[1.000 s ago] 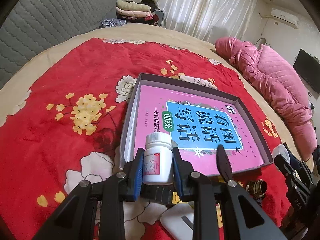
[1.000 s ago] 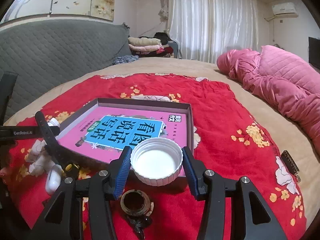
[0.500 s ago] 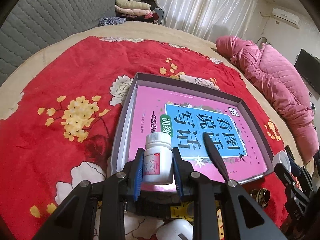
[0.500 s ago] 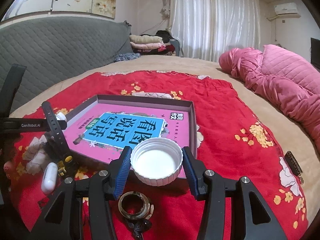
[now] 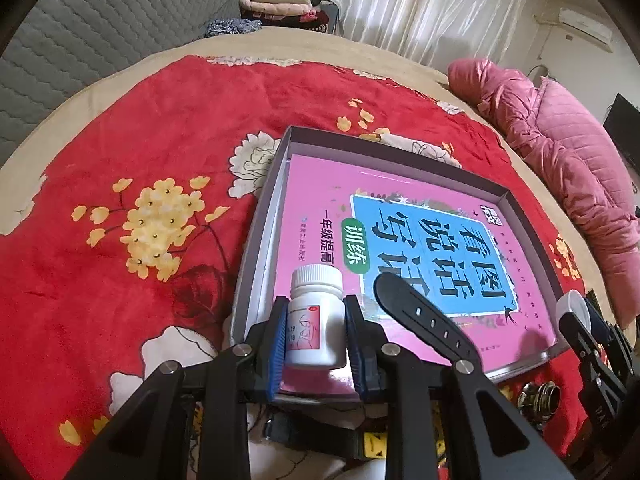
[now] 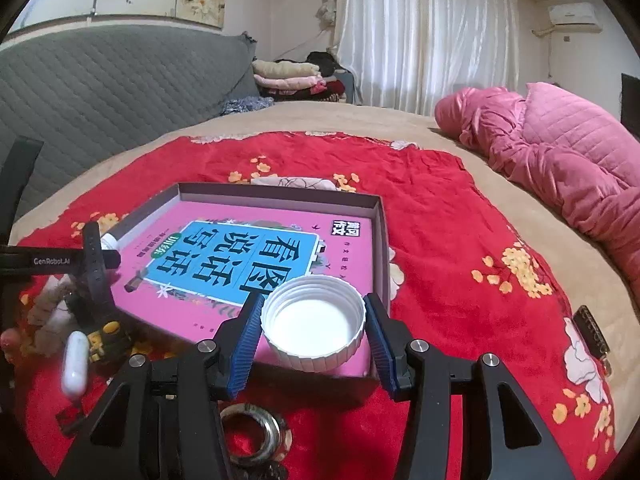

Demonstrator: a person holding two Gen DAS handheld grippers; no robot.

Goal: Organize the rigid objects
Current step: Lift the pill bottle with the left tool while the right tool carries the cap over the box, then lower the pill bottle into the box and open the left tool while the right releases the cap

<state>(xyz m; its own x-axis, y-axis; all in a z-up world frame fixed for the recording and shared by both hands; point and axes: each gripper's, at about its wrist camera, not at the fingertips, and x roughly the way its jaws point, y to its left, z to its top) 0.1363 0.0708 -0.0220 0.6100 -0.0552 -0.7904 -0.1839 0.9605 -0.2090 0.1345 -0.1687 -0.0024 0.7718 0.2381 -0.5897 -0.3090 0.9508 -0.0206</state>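
Observation:
A shallow grey box (image 5: 262,240) (image 6: 380,236) lies on the red flowered blanket with a pink book (image 5: 320,216) (image 6: 344,248) flat inside it. My left gripper (image 5: 316,342) is shut on a small white pill bottle (image 5: 316,320), held upright over the box's near left corner. My right gripper (image 6: 314,322) is shut on a wide white ribbed cap (image 6: 314,320), open side up, over the box's near right corner. A black watch strap (image 5: 424,320) (image 6: 94,264) sticks up beside the left gripper.
A dark metal ring (image 6: 256,436) (image 5: 538,396) lies on the blanket under the right gripper. A white oblong case (image 6: 75,360) and a yellow-black toy (image 6: 108,336) sit left of the box. A small dark harmonica-like bar (image 6: 592,332) lies at the right. A pink quilt (image 6: 560,160) is piled beyond.
Both grippers have moved forward over the near edge of the box, each keeping its grip. The box and book look larger and closer in both views.

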